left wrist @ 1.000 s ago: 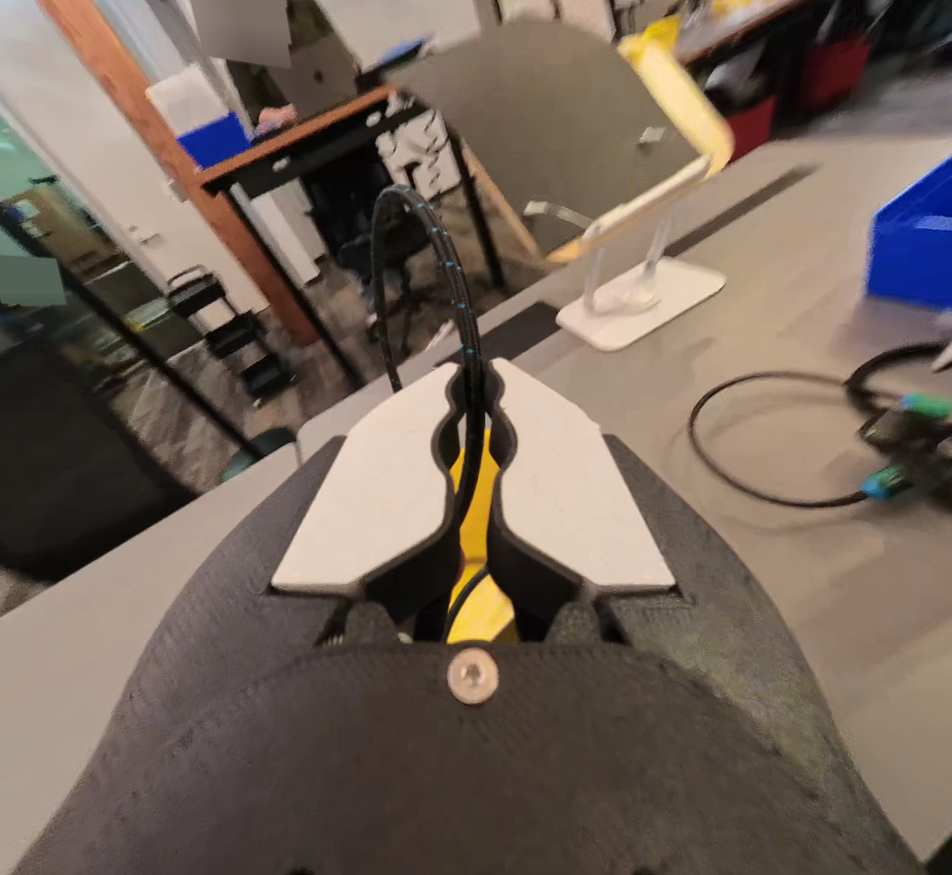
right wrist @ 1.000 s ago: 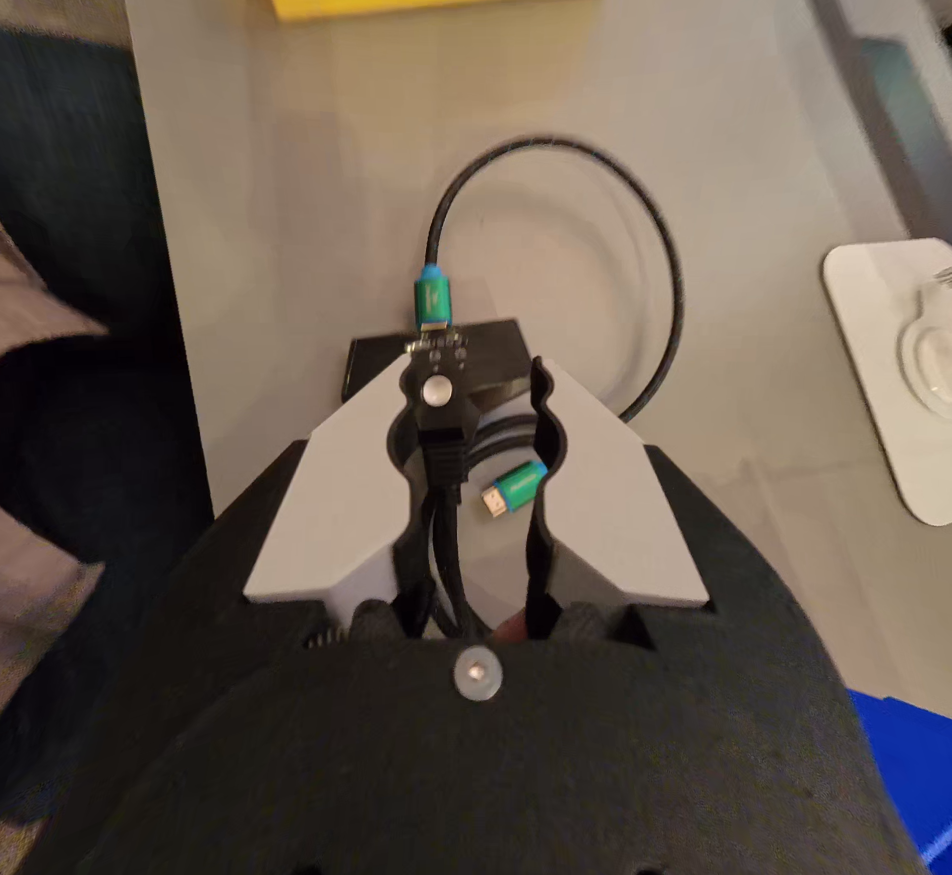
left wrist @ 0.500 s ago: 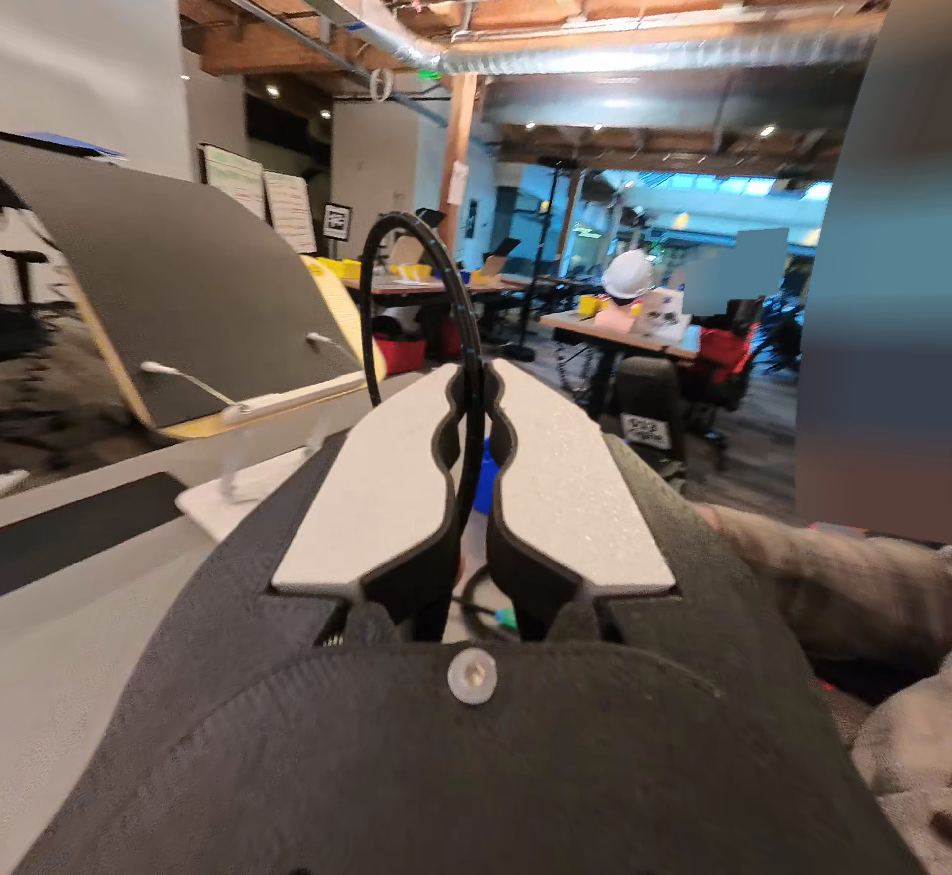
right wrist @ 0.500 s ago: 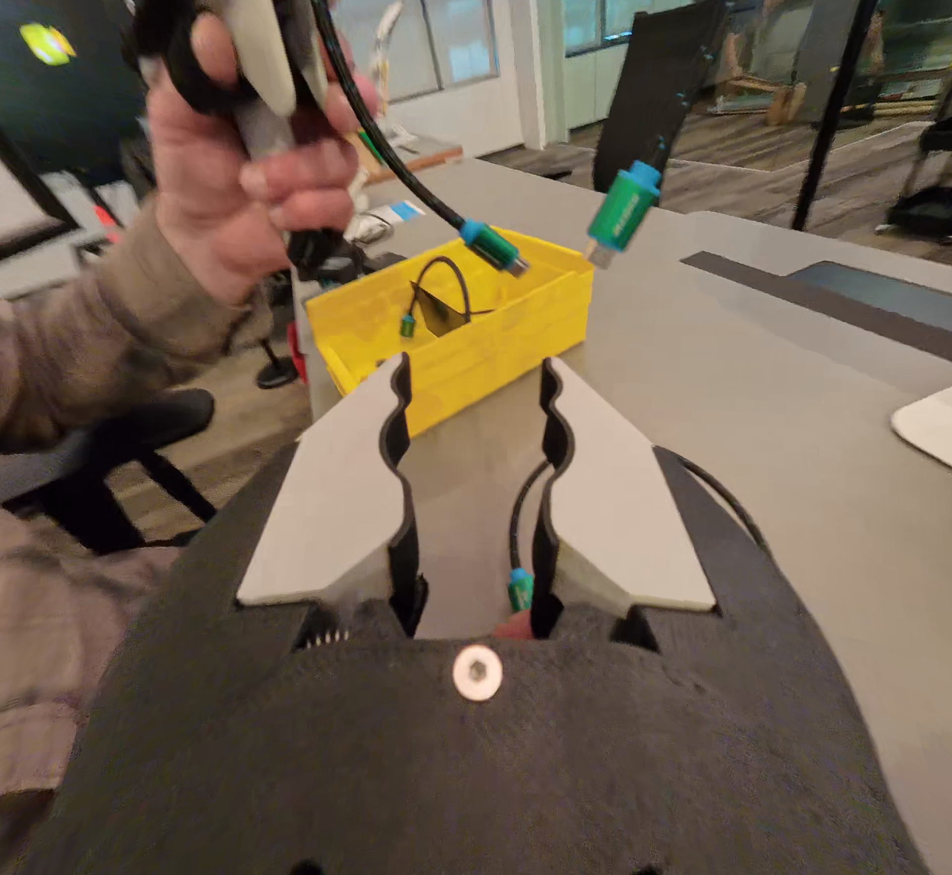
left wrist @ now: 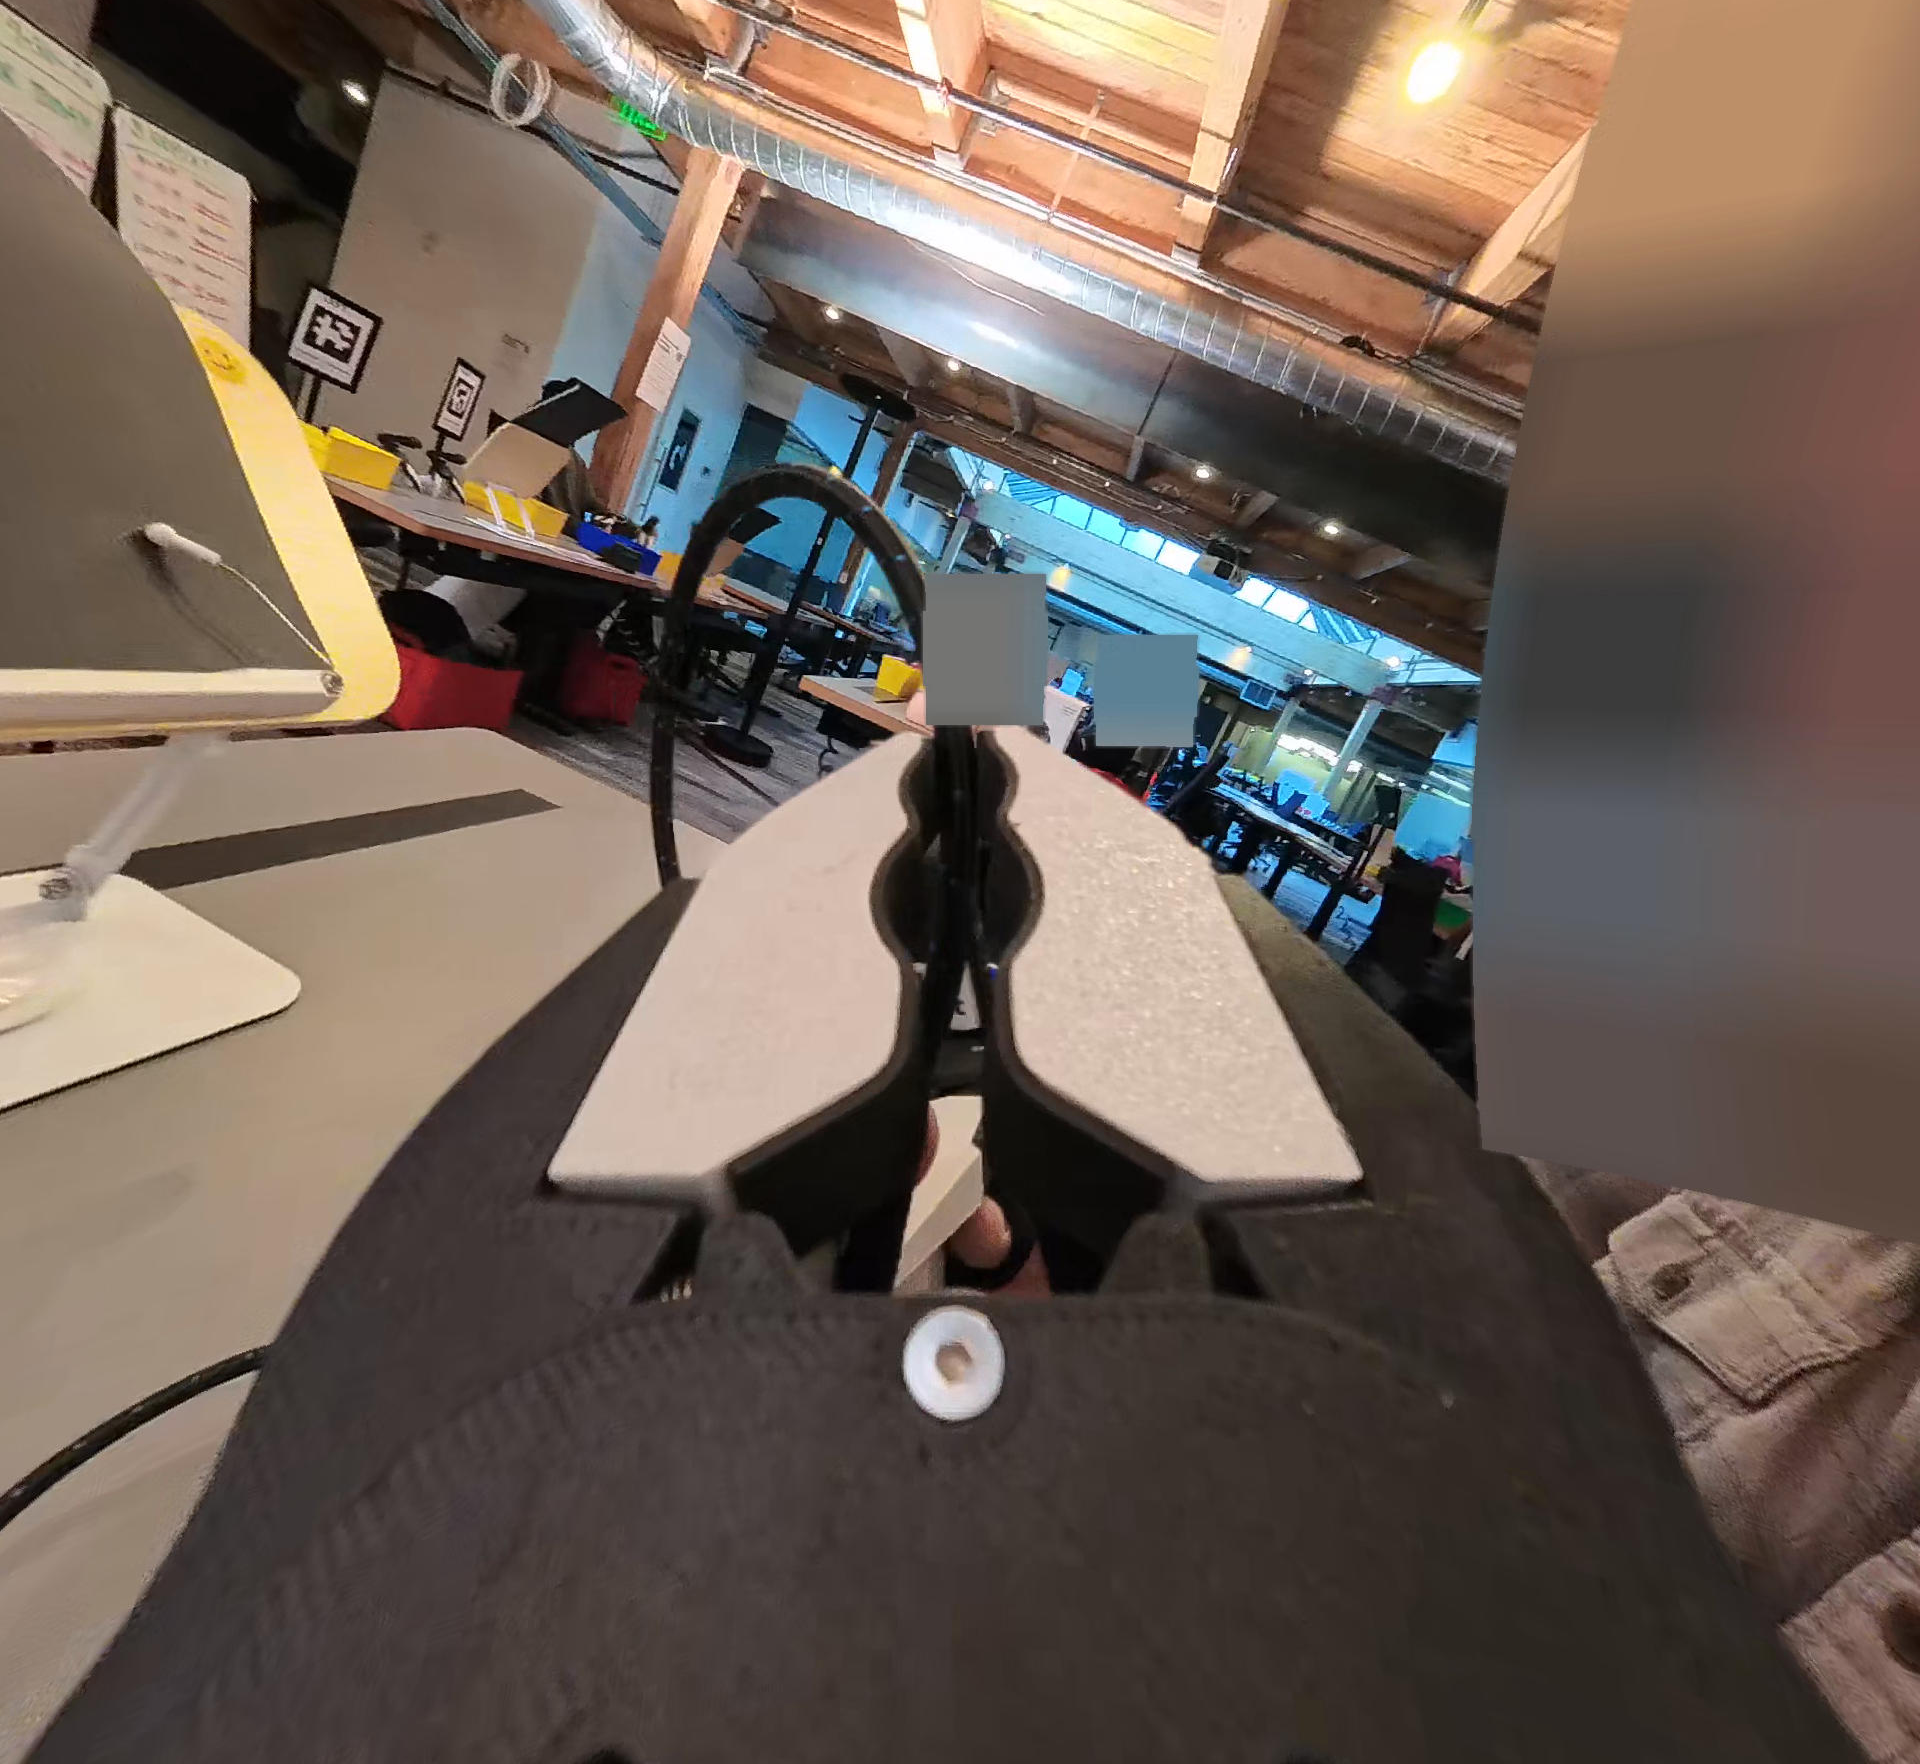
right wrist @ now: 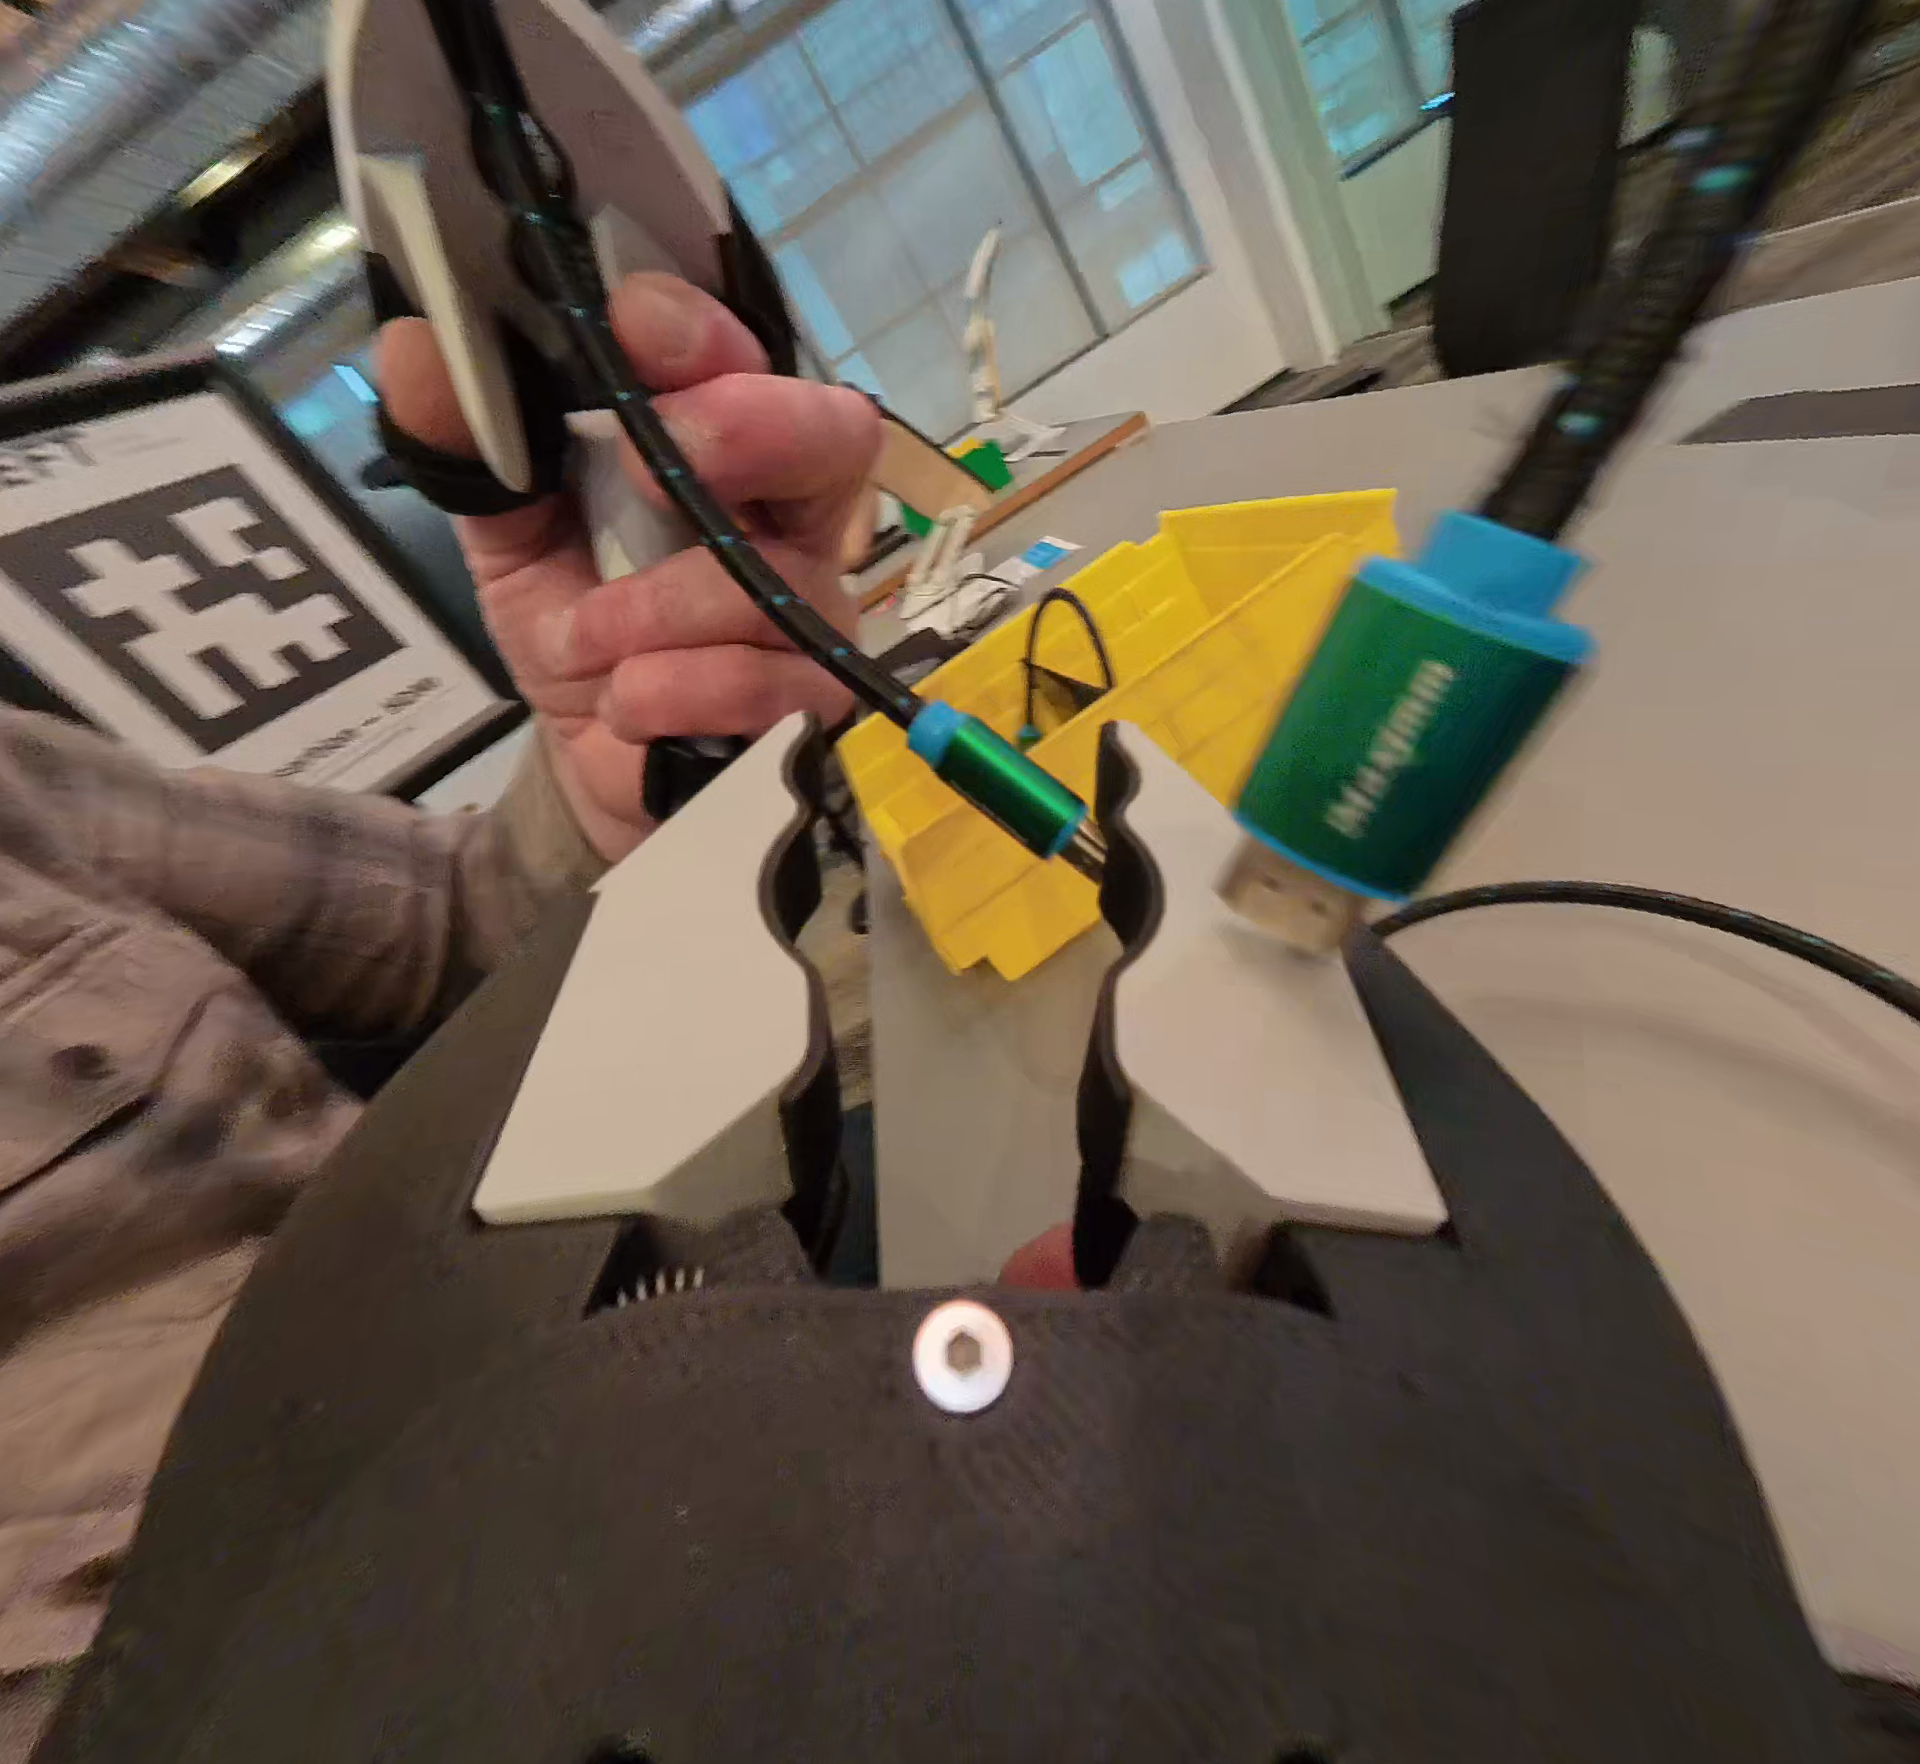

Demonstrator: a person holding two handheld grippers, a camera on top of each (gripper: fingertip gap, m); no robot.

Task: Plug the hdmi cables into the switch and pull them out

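The left gripper pinches a braided cable aloft so its green plugs dangle before the right gripper, spread and empty.

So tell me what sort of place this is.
Most likely a shared workshop or lab in a converted industrial building: exposed timber ceiling with bare metal ducting, rows of worktables carrying yellow parts bins, and printed fiducial marker boards standing around.

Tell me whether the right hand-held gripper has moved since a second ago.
Yes. The right hand-held gripper has swung up off the table: it looked down at the switch, and now faces the yellow bin and windows.
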